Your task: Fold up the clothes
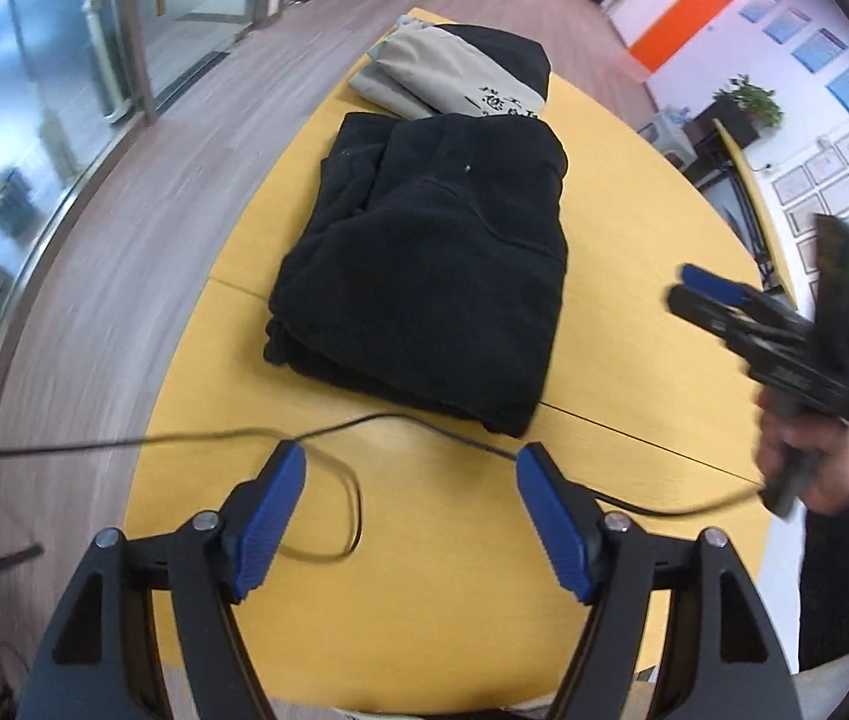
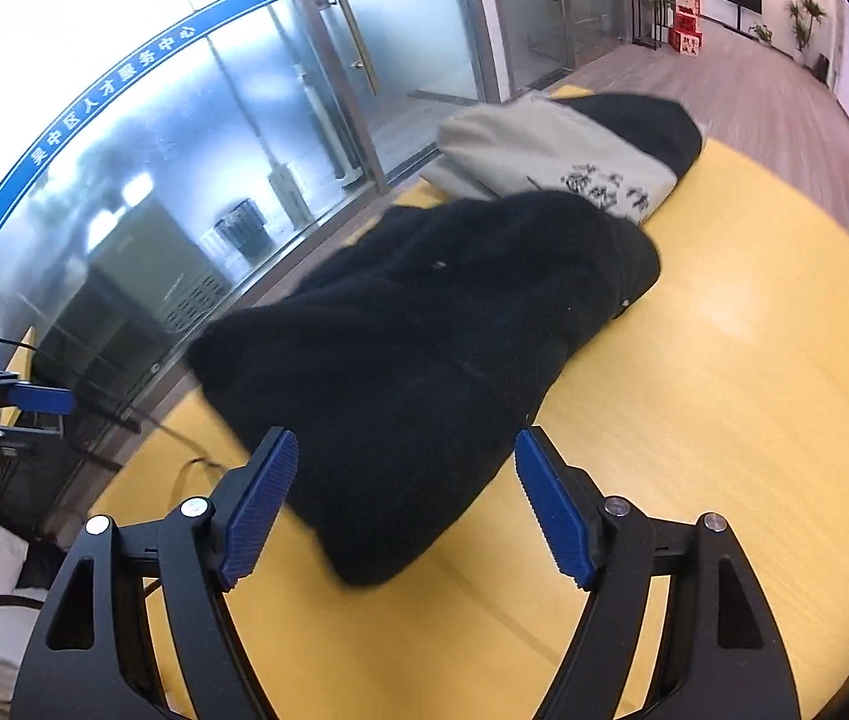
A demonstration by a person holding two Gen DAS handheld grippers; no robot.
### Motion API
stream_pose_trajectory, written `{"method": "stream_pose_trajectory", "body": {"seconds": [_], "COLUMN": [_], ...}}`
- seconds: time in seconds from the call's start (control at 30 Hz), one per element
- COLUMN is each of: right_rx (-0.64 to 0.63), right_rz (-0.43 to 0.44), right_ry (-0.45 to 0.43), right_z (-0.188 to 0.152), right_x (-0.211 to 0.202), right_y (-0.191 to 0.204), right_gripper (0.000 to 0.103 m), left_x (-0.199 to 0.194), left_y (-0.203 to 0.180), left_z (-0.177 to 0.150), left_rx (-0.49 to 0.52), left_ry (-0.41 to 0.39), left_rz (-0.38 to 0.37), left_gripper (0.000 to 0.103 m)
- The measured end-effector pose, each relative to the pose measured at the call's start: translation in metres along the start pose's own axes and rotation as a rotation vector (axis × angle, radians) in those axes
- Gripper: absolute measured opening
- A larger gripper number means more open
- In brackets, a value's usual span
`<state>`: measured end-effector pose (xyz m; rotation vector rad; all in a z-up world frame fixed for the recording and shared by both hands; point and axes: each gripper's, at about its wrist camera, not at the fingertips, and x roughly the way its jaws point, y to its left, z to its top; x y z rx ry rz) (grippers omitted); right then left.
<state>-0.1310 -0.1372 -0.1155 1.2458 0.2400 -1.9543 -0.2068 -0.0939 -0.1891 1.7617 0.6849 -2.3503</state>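
A folded black fleece garment (image 1: 424, 264) lies in a thick stack on the yellow table (image 1: 634, 252); it also shows in the right wrist view (image 2: 412, 360). Behind it lies a folded grey and black garment with printed characters (image 1: 460, 69), also visible in the right wrist view (image 2: 574, 150). My left gripper (image 1: 409, 462) is open and empty, held above the table just short of the black stack. My right gripper (image 2: 403, 450) is open and empty, held over the near edge of the black stack; in the left wrist view it (image 1: 688, 288) hovers to the right of the stack.
A thin black cable (image 1: 328, 480) loops across the table's near part and runs to the right gripper's handle. The table edge curves off to the left above a wooden floor (image 1: 124, 240). Glass walls (image 2: 184, 150) stand beyond the table.
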Motion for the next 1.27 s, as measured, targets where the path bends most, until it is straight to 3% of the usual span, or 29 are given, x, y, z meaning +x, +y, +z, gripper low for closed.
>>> {"method": "stream_pose_trajectory", "body": {"seconds": [0.13, 0.27, 0.57, 0.63, 0.8, 1.1, 1.27], "right_rx": [-0.023, -0.035, 0.009, 0.0, -0.047, -0.03, -0.042], "right_rz": [-0.043, -0.107, -0.198, -0.215, -0.26, -0.294, -0.305], "right_ry": [0.023, 0.082, 0.167, 0.173, 0.175, 0.192, 0.216], "right_z": [-0.001, -0.01, -0.004, -0.004, -0.002, -0.006, -0.008], "right_x": [-0.034, -0.012, 0.071, 0.075, 0.073, 0.066, 0.072], "right_y": [0.021, 0.031, 0.059, 0.059, 0.052, 0.03, 0.031], "right_gripper": [0.095, 0.095, 0.095, 0.095, 0.095, 0.095, 0.095], "left_x": [-0.007, 0.014, 0.064, 0.069, 0.071, 0.071, 0.074], "left_y": [-0.023, -0.034, -0.029, -0.028, -0.033, -0.021, -0.031], "left_z": [-0.002, 0.0, 0.019, 0.022, 0.028, 0.028, 0.028], "left_rx": [0.037, 0.089, 0.097, 0.087, 0.107, -0.015, 0.039], "left_ry": [-0.045, -0.054, -0.063, -0.064, -0.106, -0.113, -0.101], "left_rz": [0.051, 0.129, 0.196, 0.196, 0.297, 0.21, 0.315], "left_gripper": [0.082, 0.083, 0.083, 0.083, 0.083, 0.103, 0.103]}}
